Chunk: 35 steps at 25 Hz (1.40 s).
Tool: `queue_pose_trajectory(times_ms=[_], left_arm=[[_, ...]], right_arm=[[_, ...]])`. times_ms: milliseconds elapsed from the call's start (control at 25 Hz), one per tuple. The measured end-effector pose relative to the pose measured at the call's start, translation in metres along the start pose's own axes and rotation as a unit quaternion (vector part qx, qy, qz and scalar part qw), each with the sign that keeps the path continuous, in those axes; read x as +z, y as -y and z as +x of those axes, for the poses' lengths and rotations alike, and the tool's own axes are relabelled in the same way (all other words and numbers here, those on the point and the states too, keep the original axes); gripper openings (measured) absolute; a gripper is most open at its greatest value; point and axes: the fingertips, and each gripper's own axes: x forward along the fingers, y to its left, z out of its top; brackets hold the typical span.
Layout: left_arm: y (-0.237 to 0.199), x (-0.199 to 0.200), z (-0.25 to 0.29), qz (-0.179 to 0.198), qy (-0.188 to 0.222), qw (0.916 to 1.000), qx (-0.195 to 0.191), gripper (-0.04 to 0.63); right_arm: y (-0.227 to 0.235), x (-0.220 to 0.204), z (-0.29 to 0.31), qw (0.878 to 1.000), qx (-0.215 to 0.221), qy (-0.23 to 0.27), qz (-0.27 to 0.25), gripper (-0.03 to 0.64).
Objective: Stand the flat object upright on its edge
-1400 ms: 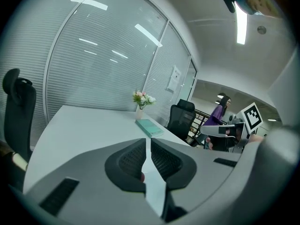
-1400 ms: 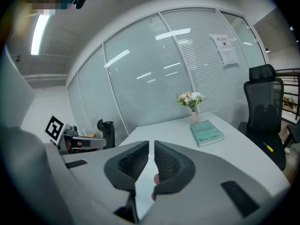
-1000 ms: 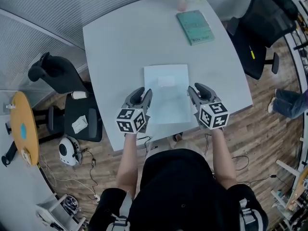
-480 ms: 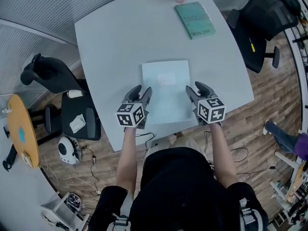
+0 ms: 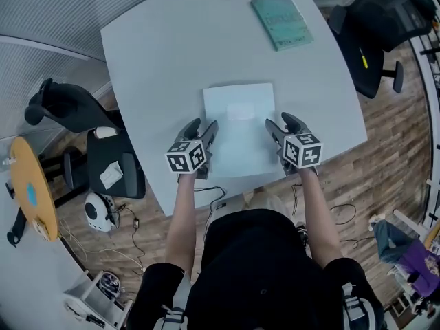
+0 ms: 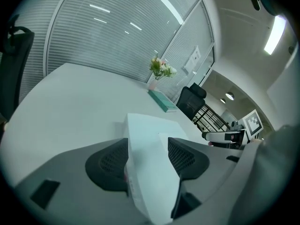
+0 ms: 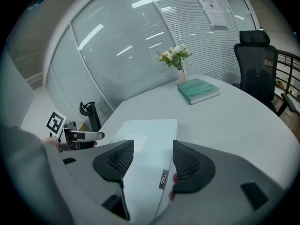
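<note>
The left gripper (image 6: pixel 147 156) has its jaws spread wide, with the left edge of the flat white box (image 5: pixel 239 133) showing between them but not pinched. The right gripper (image 7: pixel 152 159) straddles the box's right edge just as loosely, and both pairs of jaws have just been opening. Compared with a second ago, both grippers sit lower by the box's near corners, while the box lies flat on the grey table (image 5: pixel 158 60) as before. Farther off are a green book (image 5: pixel 282 20) and a small vase (image 7: pixel 181 75) holding flowers (image 7: pixel 174 54).
</note>
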Motion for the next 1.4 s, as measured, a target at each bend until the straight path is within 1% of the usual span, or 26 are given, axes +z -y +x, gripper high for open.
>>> queue_pose_trajectory(times_ms=[200,360,560,760,840,1040,1400], left_arm=[[-0.010,-0.009,0.014,-0.024,-0.017,0.9995,-0.007,0.259],[-0.018,-0.010,0.022,-0.044,-0.021,0.9988,-0.010,0.259],[-0.019,-0.014,0.032,-0.050,-0.030,0.9982,-0.013,0.259],[-0.021,-0.013,0.038,-0.067,-0.033,0.9970,-0.016,0.259],[-0.023,-0.014,0.041,-0.070,-0.037,0.9968,-0.015,0.259],[-0.028,-0.021,0.046,-0.062,-0.053,0.9967,-0.005,0.259],[-0.028,-0.022,0.049,-0.072,-0.061,0.9954,-0.015,0.252]], right_arm=[[0.010,-0.009,0.017,1.000,-0.006,-0.017,0.014,0.264],[0.017,-0.012,0.028,0.999,-0.009,-0.028,0.024,0.265],[0.024,-0.022,0.038,0.999,-0.007,-0.041,0.030,0.265],[0.028,-0.021,0.047,0.998,-0.006,-0.047,0.038,0.265],[0.030,-0.023,0.050,0.998,-0.005,-0.049,0.042,0.265],[0.031,-0.023,0.057,0.997,-0.004,-0.056,0.046,0.265],[0.031,-0.026,0.062,0.997,-0.009,-0.069,0.043,0.261]])
